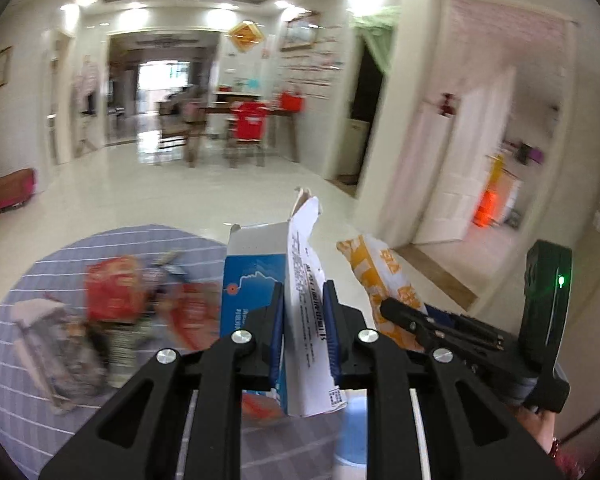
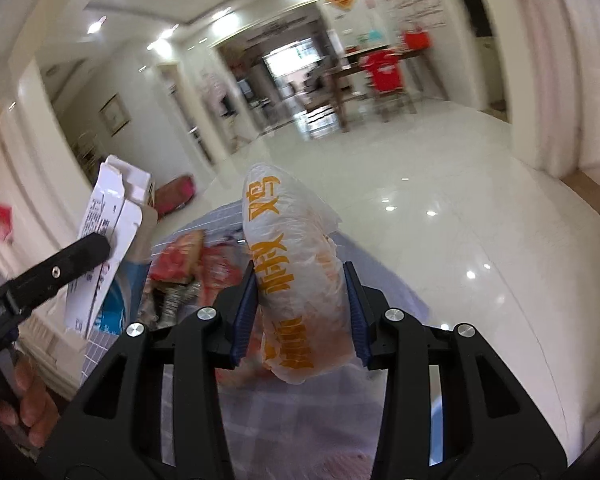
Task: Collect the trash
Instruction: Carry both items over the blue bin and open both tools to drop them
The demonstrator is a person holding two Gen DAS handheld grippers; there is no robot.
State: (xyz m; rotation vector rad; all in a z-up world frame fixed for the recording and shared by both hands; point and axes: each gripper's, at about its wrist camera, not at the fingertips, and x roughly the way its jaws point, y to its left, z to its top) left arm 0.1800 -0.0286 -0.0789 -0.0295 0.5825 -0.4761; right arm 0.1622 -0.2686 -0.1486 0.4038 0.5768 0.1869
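A flattened blue-and-white cardboard box [image 1: 296,312] is clamped in the left gripper [image 1: 303,320], and a clear plastic bag with orange print [image 2: 300,280] is clamped in the right gripper [image 2: 300,320]; both are held above the checked round desk [image 1: 32,280]. Two pieces are thus collected. Several blurred wrappers [image 1: 116,292] are left; their count cannot be told.

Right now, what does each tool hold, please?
Left tool: shut on the blue and white cardboard box.
Right tool: shut on the white plastic bag with orange print.
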